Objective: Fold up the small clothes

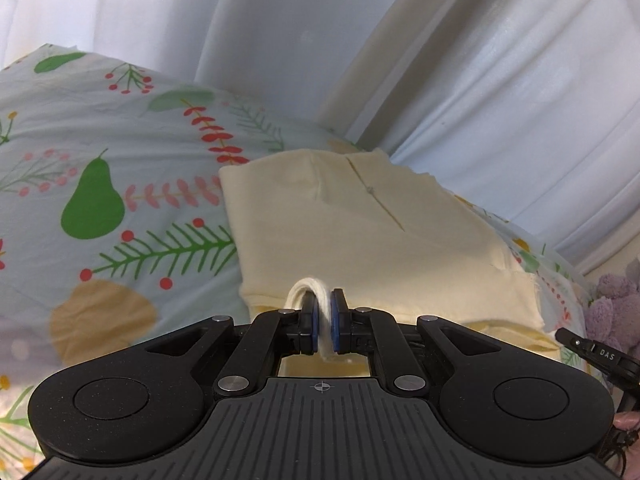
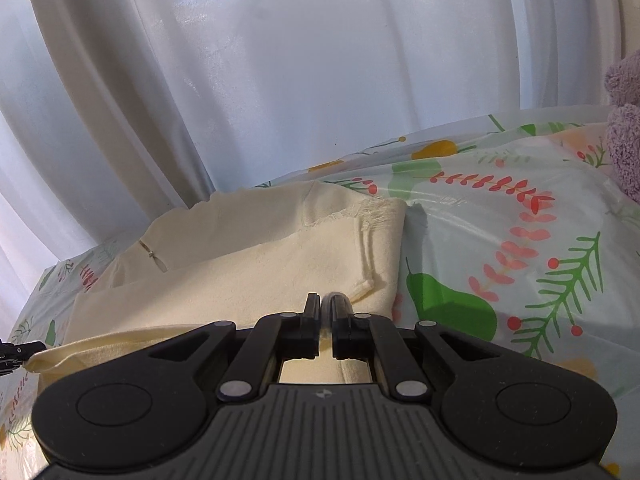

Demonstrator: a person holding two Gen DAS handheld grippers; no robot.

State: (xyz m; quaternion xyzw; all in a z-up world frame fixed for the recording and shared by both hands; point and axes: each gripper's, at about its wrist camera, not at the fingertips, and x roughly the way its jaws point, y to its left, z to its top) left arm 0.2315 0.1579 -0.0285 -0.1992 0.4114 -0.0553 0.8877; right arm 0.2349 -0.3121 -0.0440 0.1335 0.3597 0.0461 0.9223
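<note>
A cream-yellow small garment (image 1: 360, 220) lies partly folded on a fruit-and-leaf patterned cover (image 1: 100, 128). A short slit with a button shows near its far edge. My left gripper (image 1: 325, 320) is shut on a bunched fold of the garment's near edge. In the right wrist view the same garment (image 2: 260, 264) spreads ahead and to the left. My right gripper (image 2: 327, 312) is shut on the near edge of the garment, with cloth pinched between the pads. The left gripper's tip (image 2: 16, 354) shows at the far left, holding the stretched hem.
White curtains (image 1: 460, 60) hang close behind the surface. A purple plush toy (image 2: 624, 128) sits at the right side; it also shows in the left wrist view (image 1: 616, 308). The patterned cover (image 2: 520, 240) extends to the right of the garment.
</note>
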